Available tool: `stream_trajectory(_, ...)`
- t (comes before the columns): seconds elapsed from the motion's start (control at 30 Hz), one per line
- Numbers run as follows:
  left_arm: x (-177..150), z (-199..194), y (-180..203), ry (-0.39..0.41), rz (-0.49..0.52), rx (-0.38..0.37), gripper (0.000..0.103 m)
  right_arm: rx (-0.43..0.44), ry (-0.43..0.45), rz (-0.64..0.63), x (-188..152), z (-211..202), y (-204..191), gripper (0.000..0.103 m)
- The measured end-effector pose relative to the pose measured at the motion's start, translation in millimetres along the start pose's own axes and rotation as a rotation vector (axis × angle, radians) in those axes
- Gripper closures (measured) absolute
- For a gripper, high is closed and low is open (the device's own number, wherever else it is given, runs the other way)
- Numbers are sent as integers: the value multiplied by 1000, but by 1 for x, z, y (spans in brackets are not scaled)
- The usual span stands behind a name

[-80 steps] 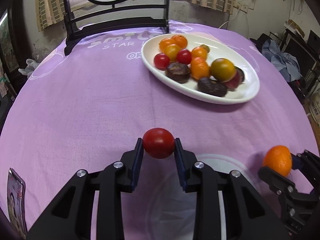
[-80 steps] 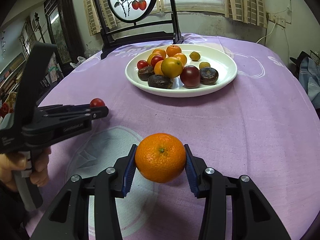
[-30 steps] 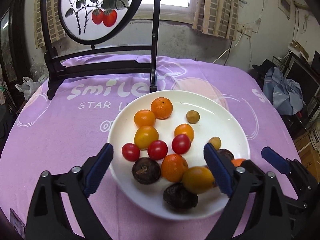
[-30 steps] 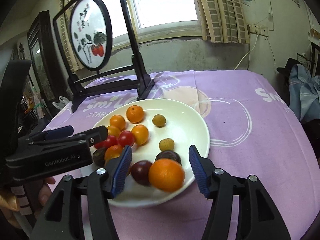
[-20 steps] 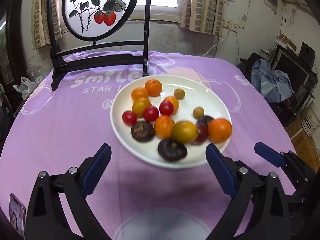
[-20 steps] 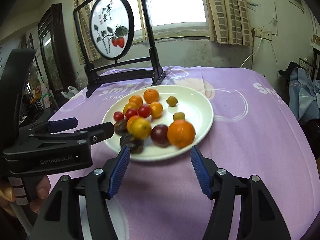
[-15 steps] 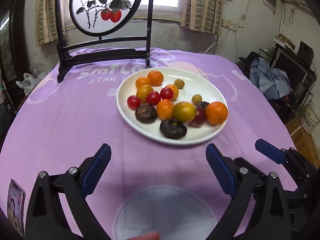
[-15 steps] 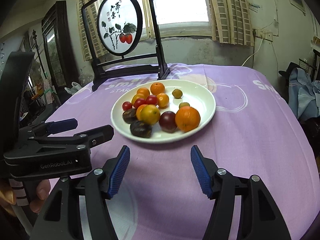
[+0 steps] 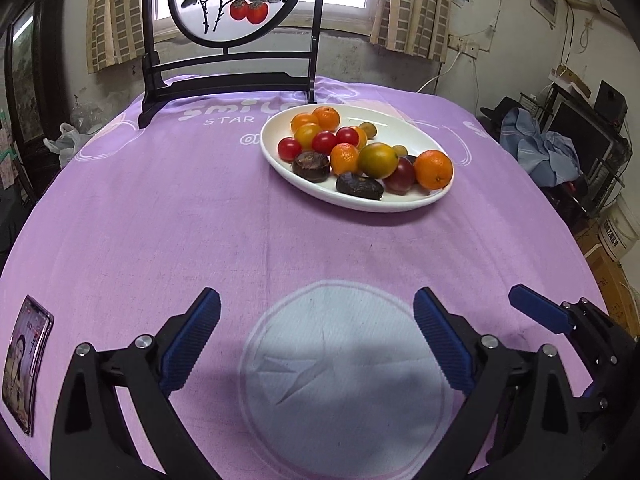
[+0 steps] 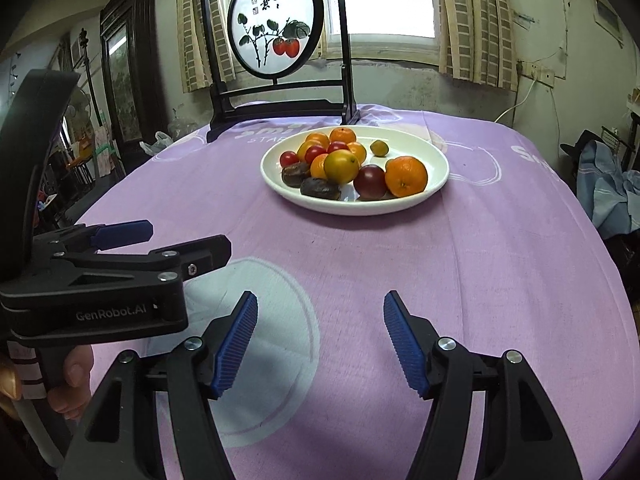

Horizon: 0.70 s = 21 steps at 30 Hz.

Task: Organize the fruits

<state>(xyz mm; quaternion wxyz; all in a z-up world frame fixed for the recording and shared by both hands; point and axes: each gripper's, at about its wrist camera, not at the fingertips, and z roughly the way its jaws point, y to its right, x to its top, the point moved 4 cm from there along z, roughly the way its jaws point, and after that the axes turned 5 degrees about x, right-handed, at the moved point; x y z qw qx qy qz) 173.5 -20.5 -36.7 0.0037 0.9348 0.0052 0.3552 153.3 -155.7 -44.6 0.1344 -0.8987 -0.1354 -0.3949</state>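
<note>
- Both grippers have drawn back from the white oval ceramic plate [image 9: 408, 204], which now sits further away, towards the far side of the table; a second ago they were right above it.
- The small red cherry tomato [image 9: 289, 149] that the left gripper carried earlier now lies at the left end of the plate, and the large orange mandarin [image 10: 406, 176] that the right gripper carried rests at the plate's right end.
- The other fruit on the plate: more red tomatoes, small oranges, a yellow-green round fruit [image 9: 377, 159], wrinkled dark brown fruits [image 9: 311, 165] and a dark purple round fruit [image 10: 369, 181].
- The left black gripper with blue ribbed pads [image 9: 316, 340] stands wide apart and holds nothing, above a pale circle printed on the cloth.
- The right black gripper with blue ribbed pads [image 10: 320, 336] is empty too, and its jaws are opening, with only cloth between them.
- A hand [image 10: 68, 380] grips the left tool's handle, at the near left of the right wrist view.
- The table is covered by a purple cloth [image 9: 160, 220] with white lettering.
- A smartphone [image 9: 24, 364] lies at the near left edge.
- At the far side stands a round painted screen in a black wooden frame [image 10: 276, 20], before a bright window with striped curtains.
</note>
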Motion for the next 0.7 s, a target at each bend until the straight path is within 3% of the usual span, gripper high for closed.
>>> stream_trajectory(0.3,-9,-6,-3,30,13,16,8,-28,-57,6,-14,9,-1,30)
stream_trajectory(0.7,-38,29,-15,-89,1,47,8,-21,-150,36,-31,23,0,24)
